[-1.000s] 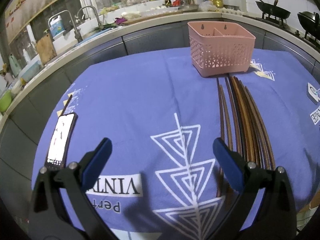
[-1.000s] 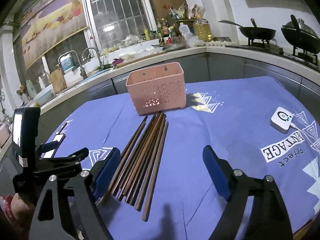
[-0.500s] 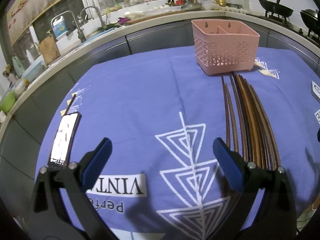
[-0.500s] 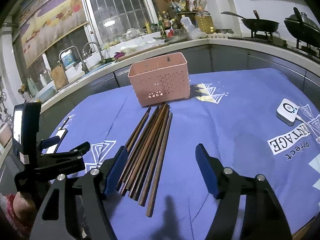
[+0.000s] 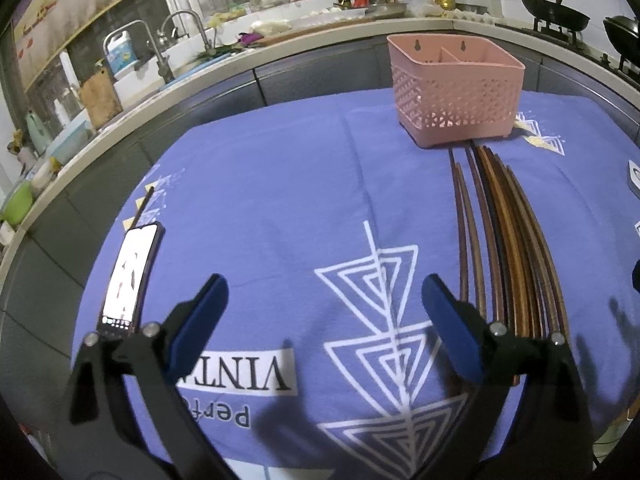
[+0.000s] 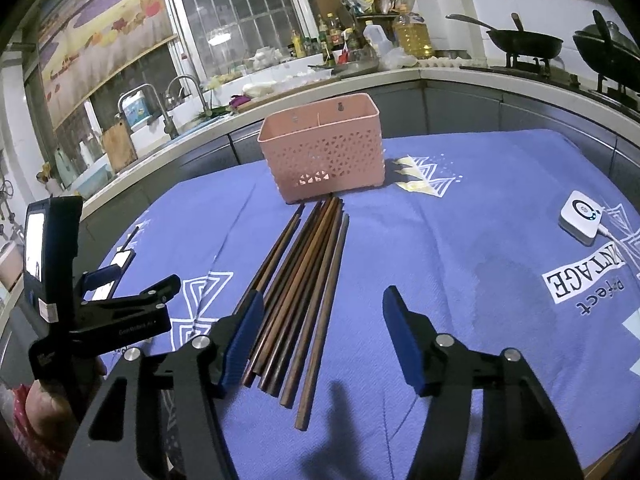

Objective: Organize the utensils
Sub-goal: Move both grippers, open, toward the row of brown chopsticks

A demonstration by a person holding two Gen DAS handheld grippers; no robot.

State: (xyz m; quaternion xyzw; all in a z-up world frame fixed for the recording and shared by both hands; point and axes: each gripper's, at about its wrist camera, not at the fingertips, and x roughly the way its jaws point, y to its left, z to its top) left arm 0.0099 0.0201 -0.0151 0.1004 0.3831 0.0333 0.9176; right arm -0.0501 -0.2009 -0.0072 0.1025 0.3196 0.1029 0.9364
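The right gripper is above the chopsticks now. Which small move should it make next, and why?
Probably lower the right gripper onto the near ends of the chopsticks and go on closing. Its jaws have just been closing but still stand apart, pressing on nothing; the chopsticks lie loose on the cloth, and the pink basket behind them looks empty.

Bare cloth (image 5: 280,184) between phone (image 5: 130,276) and chopsticks (image 6: 304,280); pink basket (image 6: 324,152) at their far tips.
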